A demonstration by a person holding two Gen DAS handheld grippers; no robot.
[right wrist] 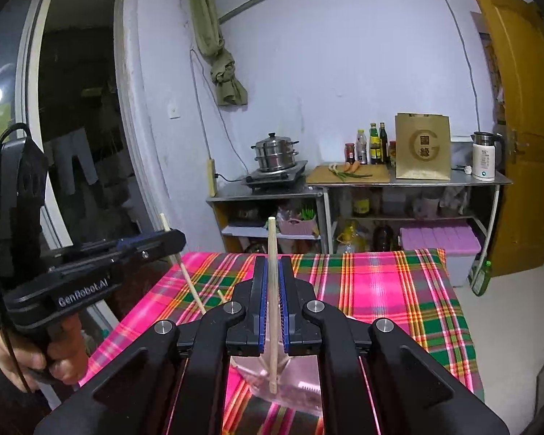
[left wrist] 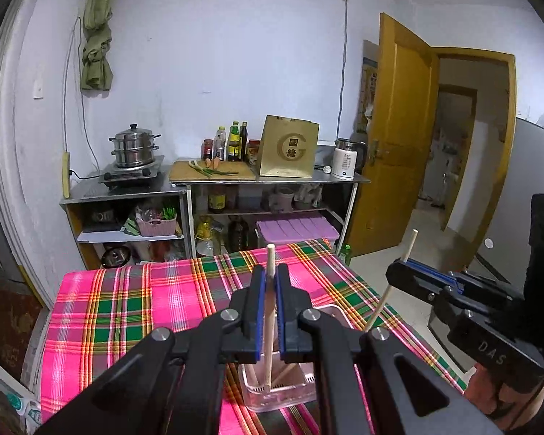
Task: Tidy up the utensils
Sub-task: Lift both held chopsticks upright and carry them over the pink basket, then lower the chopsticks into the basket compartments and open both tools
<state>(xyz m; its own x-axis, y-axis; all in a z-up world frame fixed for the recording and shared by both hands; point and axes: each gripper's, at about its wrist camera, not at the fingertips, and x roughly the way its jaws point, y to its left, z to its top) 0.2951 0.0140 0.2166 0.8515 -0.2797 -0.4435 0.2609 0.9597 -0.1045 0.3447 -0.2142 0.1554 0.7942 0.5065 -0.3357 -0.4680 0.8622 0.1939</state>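
Chopsticks are what I carry, one wooden chopstick (left wrist: pixel 271 272) pinched in my left tool (left wrist: pixel 271 282) and another (right wrist: pixel 272 253) in my right tool (right wrist: pixel 272 279), above the clear holder (left wrist: pixel 277 391) on the plaid desk (left wrist: pixel 127 308); light, stiff, smooth, best gripped mid-length.

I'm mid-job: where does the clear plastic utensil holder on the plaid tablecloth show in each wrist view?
Left wrist: clear plastic utensil holder sits bottom centre, below the left gripper, with wooden chopsticks inside.
Right wrist: same holder bottom centre, just right of the chopstick held by the right gripper.
Shared landmark: gold paper bag on the steel counter.
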